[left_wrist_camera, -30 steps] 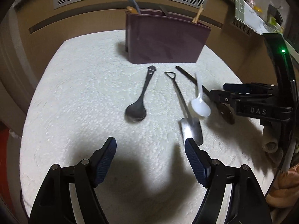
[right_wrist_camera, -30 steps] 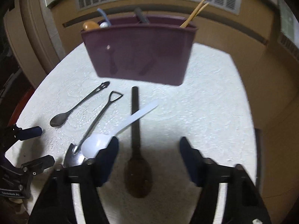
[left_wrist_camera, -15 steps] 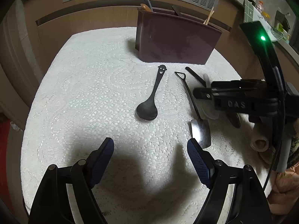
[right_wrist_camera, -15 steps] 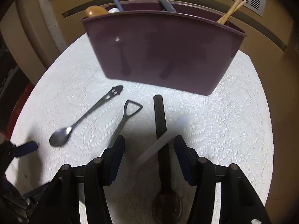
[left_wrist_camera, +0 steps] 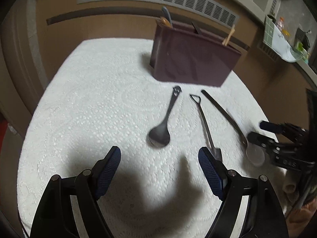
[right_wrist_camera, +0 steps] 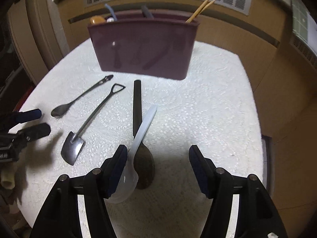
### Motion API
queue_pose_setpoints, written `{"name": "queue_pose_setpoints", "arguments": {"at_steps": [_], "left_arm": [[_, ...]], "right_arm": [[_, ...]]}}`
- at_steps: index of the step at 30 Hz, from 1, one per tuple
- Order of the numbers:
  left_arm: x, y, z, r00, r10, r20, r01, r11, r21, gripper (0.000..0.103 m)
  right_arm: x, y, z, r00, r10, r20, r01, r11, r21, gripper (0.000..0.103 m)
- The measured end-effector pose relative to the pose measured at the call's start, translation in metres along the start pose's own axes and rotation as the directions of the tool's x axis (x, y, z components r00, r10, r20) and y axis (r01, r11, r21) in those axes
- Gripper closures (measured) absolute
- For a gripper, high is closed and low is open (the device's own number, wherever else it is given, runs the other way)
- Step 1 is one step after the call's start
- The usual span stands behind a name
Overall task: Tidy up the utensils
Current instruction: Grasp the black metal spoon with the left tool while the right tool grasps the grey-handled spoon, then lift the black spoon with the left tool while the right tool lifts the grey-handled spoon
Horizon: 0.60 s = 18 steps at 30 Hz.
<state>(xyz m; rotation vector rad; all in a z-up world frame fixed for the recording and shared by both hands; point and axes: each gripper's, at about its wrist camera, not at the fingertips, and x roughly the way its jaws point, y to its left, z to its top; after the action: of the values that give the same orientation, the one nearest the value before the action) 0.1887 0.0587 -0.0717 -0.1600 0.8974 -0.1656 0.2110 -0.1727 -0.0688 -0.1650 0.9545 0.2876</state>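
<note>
Right gripper, jaws just widened and empty, hovers with the white spoon beside its left finger. Left gripper waits agape. Next, likely: centre, then clamp.

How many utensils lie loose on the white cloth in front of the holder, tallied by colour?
Dark metal: 2, the face-handled spoon and the shovel-shaped spoon
Black-handled brown: 1, the dark spoon
White plastic: 1, the white spoon
Total: 4
</note>
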Motion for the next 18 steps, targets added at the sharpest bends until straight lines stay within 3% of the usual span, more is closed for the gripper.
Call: {"name": "queue_pose_setpoints", "arguments": {"at_steps": [7,11,13,18], "left_arm": [[0.021,-0.006,0.007,0.998,0.059,-0.034,-0.059,0.998,0.003,0.044],[0.026,-0.013,0.011,0.993,0.112,-0.028,-0.111,0.993,0.03,0.075],[0.021,-0.013,0.012,0.995,0.1,-0.019,-0.099,0.995,0.026,0.075],[-0.024,-0.02,0.025,0.99,0.088,0.111,-0.093,0.995,0.043,0.075]], "right_arm": [[-0.017,-0.009,-0.006,0.996,-0.053,0.071,0.05,0.998,0.04,0.038],[-0.015,-0.016,-0.007,0.997,-0.051,0.066,0.047,0.998,0.051,0.038],[-0.016,-0.017,-0.009,0.997,-0.051,0.065,0.048,0.997,0.057,0.038],[-0.012,-0.015,-0.004,0.998,-0.018,0.055,0.014,0.998,0.065,0.038]]}}
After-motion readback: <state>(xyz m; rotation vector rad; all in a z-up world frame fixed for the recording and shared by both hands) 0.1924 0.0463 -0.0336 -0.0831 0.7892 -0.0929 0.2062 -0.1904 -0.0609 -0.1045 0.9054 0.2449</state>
